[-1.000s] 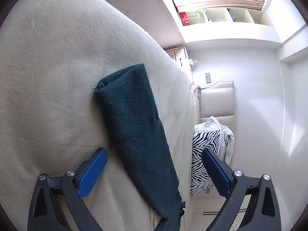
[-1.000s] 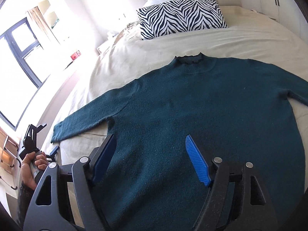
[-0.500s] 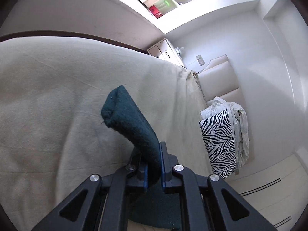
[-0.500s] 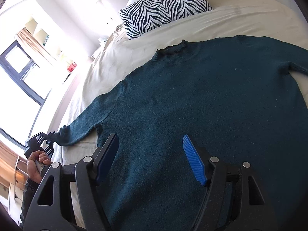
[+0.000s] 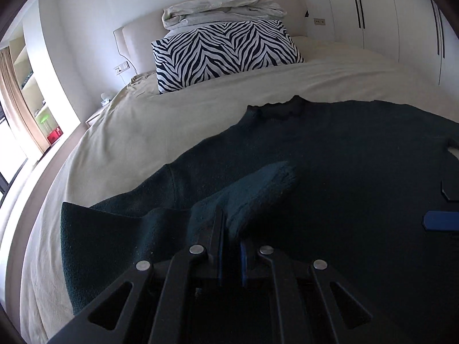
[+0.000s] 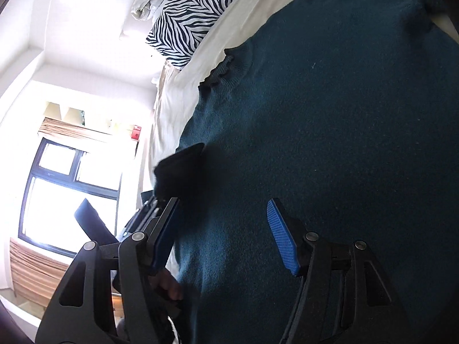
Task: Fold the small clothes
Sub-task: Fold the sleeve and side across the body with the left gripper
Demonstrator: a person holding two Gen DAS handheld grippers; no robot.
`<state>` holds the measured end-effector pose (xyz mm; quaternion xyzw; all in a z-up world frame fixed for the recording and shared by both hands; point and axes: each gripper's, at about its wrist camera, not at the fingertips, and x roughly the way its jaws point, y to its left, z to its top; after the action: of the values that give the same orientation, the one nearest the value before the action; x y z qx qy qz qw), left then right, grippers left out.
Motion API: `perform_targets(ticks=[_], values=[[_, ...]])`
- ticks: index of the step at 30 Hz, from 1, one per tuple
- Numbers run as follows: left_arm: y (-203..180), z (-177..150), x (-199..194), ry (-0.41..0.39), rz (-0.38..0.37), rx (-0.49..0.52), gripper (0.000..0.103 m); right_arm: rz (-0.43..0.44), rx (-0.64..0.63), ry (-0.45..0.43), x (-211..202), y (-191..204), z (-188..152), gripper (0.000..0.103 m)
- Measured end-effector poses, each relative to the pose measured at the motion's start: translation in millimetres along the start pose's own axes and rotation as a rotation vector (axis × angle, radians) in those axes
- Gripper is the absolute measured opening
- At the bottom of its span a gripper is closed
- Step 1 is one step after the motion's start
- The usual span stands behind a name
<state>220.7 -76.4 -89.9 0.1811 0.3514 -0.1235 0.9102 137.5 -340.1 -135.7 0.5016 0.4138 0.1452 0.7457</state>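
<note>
**Sleeve coming in over the sweater**

The dark green sweater [image 5: 358, 172] lies flat across the middle of the bed [image 5: 160, 132], its collar toward the zebra pillow [image 5: 226, 54] at the head end. The left gripper [image 5: 229, 229] is clamped on the sleeve cuff [image 5: 269, 177], holding it above the sweater's body with the sleeve doubled back near the bed's left edge. The right gripper [image 6: 226, 229] hovers over the lower body with its jaws spread wide, holding nothing. This looks like the first sleeve fold. The next move, I'd say, calls for laying the cuff flat across the chest and letting go.
</note>
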Motion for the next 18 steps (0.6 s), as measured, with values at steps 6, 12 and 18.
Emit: perform_targets(ticks=[6, 12, 18], values=[[4.2, -13.0, -5.0, -0.005, 0.029, -0.016, 0.013, 0.159, 0.087, 0.152, 72.7, 12.5, 31.2, 0.060], [13.4, -14.9, -7.8, -0.018, 0.015, -0.057, 0.013, 0.109, 0.107, 0.265, 144.0, 31.2, 48.4, 0.059], [27.6, -18.2, -8.6, 0.002, -0.021, -0.123, 0.041, -0.006, -0.004, 0.286, 168.6, 45.3, 57.4, 0.010]])
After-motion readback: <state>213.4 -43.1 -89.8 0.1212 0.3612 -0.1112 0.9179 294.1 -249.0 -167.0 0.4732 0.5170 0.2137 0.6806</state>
